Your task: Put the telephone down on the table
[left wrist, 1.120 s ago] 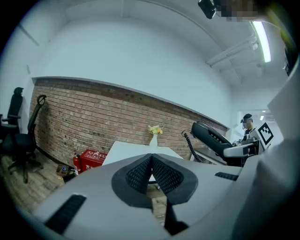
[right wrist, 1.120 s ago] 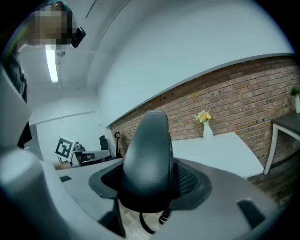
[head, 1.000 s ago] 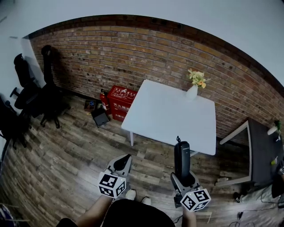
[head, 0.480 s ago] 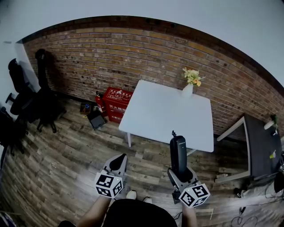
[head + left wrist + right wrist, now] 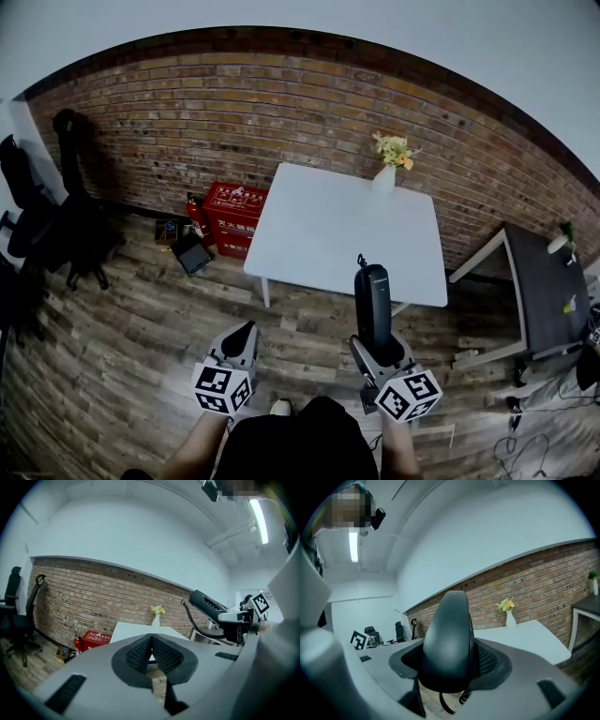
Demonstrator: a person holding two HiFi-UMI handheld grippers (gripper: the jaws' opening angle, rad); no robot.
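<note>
A black telephone handset (image 5: pixel 372 305) with a coiled cord stands up out of my right gripper (image 5: pixel 379 351), whose jaws are shut on its lower end; it fills the middle of the right gripper view, handset (image 5: pixel 448 644), and shows at the right of the left gripper view, handset (image 5: pixel 209 605). It hangs over the wooden floor just short of the near edge of the white table (image 5: pixel 319 234). My left gripper (image 5: pixel 242 336) is shut and holds nothing, lower left of the table, left gripper (image 5: pixel 151 649).
A white vase of flowers (image 5: pixel 387 164) stands at the table's far edge by the brick wall. Red boxes (image 5: pixel 232 212) and a fire extinguisher lie left of the table. Black office chairs (image 5: pixel 56 216) stand far left, a dark side table (image 5: pixel 539 295) at right.
The view has shifted: the table has come slightly closer and more to the left. The right gripper with the handset has risen a little towards the table's near edge. The left gripper stays shut.
</note>
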